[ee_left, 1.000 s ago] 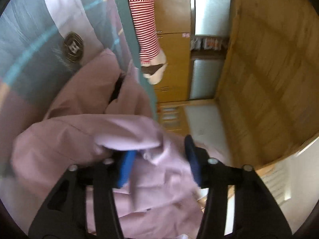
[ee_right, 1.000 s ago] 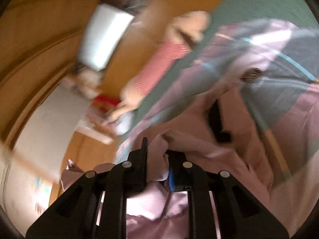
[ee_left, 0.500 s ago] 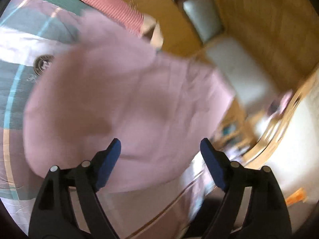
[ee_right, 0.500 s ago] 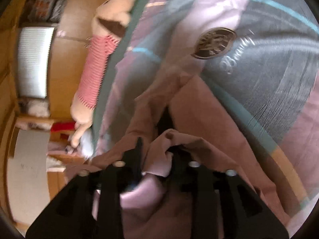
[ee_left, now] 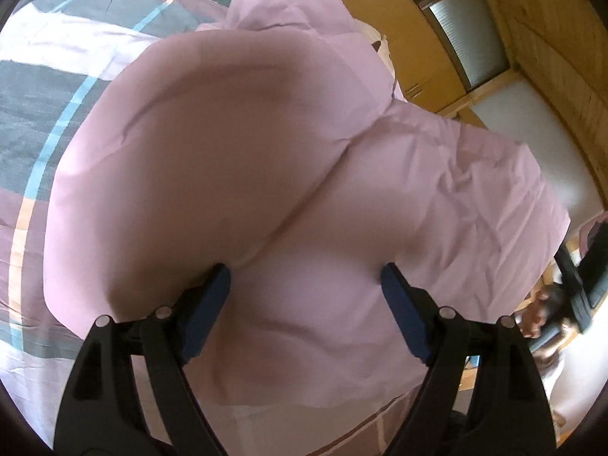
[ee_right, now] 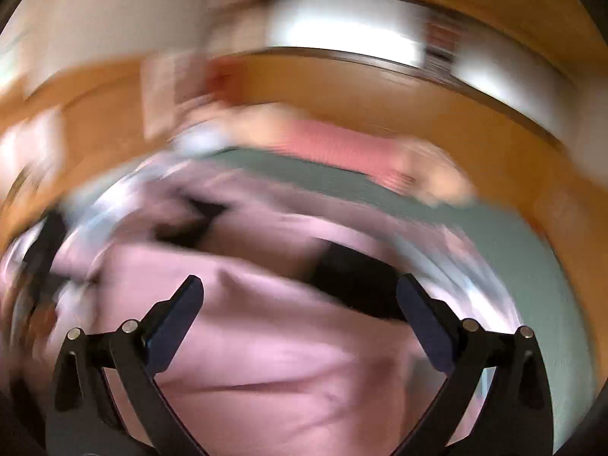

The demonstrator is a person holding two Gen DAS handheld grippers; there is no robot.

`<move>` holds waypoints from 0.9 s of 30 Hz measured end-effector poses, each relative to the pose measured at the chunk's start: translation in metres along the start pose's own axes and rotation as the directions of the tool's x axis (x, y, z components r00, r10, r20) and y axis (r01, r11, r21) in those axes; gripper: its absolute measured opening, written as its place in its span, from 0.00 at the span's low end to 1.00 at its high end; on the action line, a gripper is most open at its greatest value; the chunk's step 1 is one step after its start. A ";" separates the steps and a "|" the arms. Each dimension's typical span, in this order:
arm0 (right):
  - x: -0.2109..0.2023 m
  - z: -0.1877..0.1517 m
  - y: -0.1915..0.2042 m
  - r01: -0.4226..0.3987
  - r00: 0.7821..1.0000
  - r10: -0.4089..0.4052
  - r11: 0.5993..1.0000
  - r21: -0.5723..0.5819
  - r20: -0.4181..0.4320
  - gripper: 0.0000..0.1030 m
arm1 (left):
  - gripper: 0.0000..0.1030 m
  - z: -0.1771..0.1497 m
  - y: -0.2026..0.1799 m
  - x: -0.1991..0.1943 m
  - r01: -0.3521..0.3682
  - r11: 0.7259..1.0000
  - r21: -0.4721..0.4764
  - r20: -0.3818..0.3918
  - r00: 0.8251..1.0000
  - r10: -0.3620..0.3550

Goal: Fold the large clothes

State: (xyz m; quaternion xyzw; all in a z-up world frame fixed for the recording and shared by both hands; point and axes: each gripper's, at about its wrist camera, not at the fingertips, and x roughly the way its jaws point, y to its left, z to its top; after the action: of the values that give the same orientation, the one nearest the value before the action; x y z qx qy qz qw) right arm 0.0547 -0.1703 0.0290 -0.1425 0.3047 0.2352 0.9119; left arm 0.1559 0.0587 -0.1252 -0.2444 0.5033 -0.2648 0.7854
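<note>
A large pink garment (ee_left: 266,152) lies bunched on a bed with a striped cover (ee_left: 49,76). My left gripper (ee_left: 306,285) is open just above the garment, its blue pads (ee_left: 209,296) spread wide and holding nothing. In the blurred right wrist view, my right gripper (ee_right: 300,304) is open over the same pink garment (ee_right: 273,349), with a dark patch (ee_right: 353,277) of it between the fingers. The other gripper shows at the right edge of the left wrist view (ee_left: 585,277).
A red-striped stuffed toy (ee_right: 342,148) lies at the far side of the bed by the green sheet (ee_right: 494,235). Wooden cupboards (ee_left: 399,26) and a wood-panelled wall (ee_left: 562,38) stand beyond the bed.
Both grippers have let go of the pink garment and opened wide. The garment has dropped onto the bed. The right gripper is swinging fast, blurring its view.
</note>
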 end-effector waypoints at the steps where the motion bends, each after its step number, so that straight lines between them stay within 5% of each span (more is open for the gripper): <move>1: 0.008 0.009 0.020 -0.028 0.999 0.026 0.996 -0.088 -0.024 0.99 | 0.80 0.003 0.001 -0.002 -0.005 1.000 0.006 -0.003 1.000 0.005; 4: 0.035 0.023 0.051 -0.054 0.994 0.027 0.962 -0.266 -0.101 0.99 | 0.80 0.009 0.006 -0.003 -0.009 1.000 0.010 -0.011 1.000 0.009; 5: 0.049 0.026 0.053 -0.132 0.980 0.086 0.955 -0.264 -0.178 0.96 | 0.80 0.010 0.008 -0.005 -0.008 1.000 0.005 -0.011 1.000 0.008; 6: 0.056 0.027 0.050 -0.194 0.964 0.143 0.954 -0.227 -0.222 0.82 | 0.80 0.010 0.010 -0.008 -0.009 1.000 -0.004 -0.009 1.000 0.009; 7: 0.067 0.030 0.042 -0.250 0.939 0.202 0.957 -0.147 -0.277 0.28 | 0.80 0.007 0.015 -0.012 -0.013 1.000 -0.012 -0.006 1.000 0.013; 8: 0.079 0.032 0.035 -0.265 0.917 0.230 0.962 -0.066 -0.327 0.10 | 0.80 0.009 0.018 -0.016 -0.022 0.999 -0.024 0.002 1.000 0.022; 11: 0.093 0.040 0.038 -0.193 0.932 0.145 0.974 -0.117 -0.331 0.06 | 0.83 0.013 0.026 -0.031 -0.040 0.998 -0.053 0.054 0.998 0.043; 15: 0.118 0.069 0.004 0.129 0.973 -0.130 0.991 -0.020 -0.190 0.03 | 0.88 0.017 0.029 -0.052 -0.107 0.991 -0.082 0.132 0.984 0.117; 18: 0.152 0.078 -0.029 0.212 0.966 -0.187 0.969 0.130 -0.177 0.03 | 0.89 0.015 0.029 -0.059 -0.122 0.990 -0.069 0.150 0.980 0.131; 23: 0.242 0.031 -0.028 0.311 0.909 -0.260 0.943 0.116 -0.324 0.05 | 0.92 0.017 0.029 -0.047 -0.156 0.987 -0.044 0.109 0.981 0.160; 25: 0.238 0.024 -0.021 0.342 0.911 -0.302 0.934 0.104 -0.280 0.19 | 0.92 0.015 0.028 -0.039 -0.189 0.982 -0.028 0.088 0.978 0.191; 27: 0.215 0.031 -0.021 0.395 0.907 -0.364 0.910 0.124 -0.211 0.50 | 0.92 0.010 0.027 -0.038 -0.217 0.976 -0.020 0.076 0.973 0.217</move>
State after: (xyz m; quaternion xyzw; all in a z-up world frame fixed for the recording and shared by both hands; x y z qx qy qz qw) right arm 0.2322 -0.1017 -0.0787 -0.1449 0.3720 0.0129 0.9168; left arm 0.1567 0.1051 -0.1138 -0.2024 0.4973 -0.1649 0.8274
